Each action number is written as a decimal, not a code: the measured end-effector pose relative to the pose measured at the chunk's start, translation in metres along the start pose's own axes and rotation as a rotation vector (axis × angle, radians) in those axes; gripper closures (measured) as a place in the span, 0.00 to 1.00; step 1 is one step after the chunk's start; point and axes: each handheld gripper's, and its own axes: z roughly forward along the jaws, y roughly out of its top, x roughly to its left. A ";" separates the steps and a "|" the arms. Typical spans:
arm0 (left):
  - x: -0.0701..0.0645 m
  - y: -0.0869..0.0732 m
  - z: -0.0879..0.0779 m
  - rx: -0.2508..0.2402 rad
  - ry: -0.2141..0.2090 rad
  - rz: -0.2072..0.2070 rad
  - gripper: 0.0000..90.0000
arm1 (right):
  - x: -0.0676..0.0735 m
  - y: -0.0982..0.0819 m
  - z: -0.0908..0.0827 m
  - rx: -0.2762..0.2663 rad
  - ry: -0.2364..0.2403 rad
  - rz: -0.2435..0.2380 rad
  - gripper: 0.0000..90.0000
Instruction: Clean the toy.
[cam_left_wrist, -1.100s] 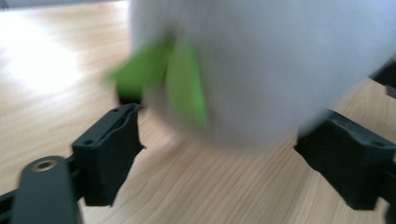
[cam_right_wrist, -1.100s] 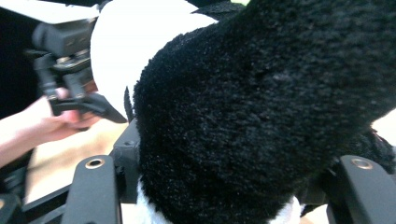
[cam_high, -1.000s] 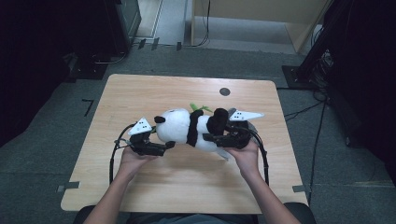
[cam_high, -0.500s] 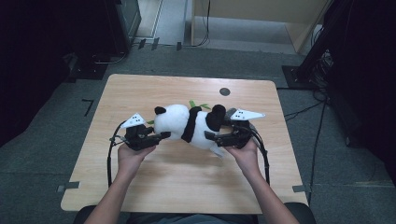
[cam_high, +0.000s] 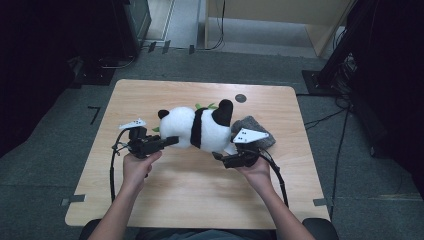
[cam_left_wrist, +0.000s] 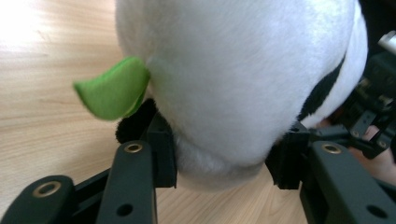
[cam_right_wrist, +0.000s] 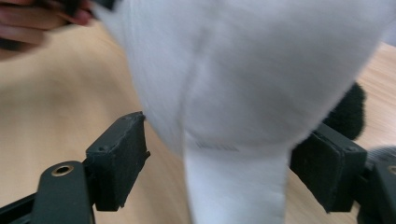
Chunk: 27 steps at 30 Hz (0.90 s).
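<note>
A: The plush panda (cam_high: 197, 131) is seen at the middle of the table (cam_high: 150, 200), a little toward the far side, with the left gripper (cam_high: 170, 141) clamped on its white left end; in the left gripper view both pads press into the fur (cam_left_wrist: 224, 163), after a brief loosening. A slip could be expected there, since soft fur is all that is pinched.

B: And the right gripper (cam_high: 220, 158)?

A: Its jaws stand apart just below the panda's right end and have just been closing; in the right gripper view the white label (cam_right_wrist: 236, 186) hangs between the pads, and no press can be made out. If closed now, the label alone might be caught.

B: What has changed?

A: Both grippers were set against the toy before; the right one has since been lowered toward the near edge, the left shifted leftward, and a grey cloth (cam_high: 257, 131) has been uncovered at the right.
</note>
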 end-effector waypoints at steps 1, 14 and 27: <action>-0.001 -0.001 0.001 0.000 0.001 -0.002 0.57 | 0.001 0.000 0.001 0.009 -0.028 -0.003 0.31; -0.010 -0.008 0.014 0.066 0.092 0.154 0.32 | -0.013 0.000 -0.008 0.006 -0.012 0.143 0.39; -0.009 -0.012 0.011 0.074 0.100 0.108 0.30 | -0.013 0.005 -0.015 0.007 -0.005 0.144 0.34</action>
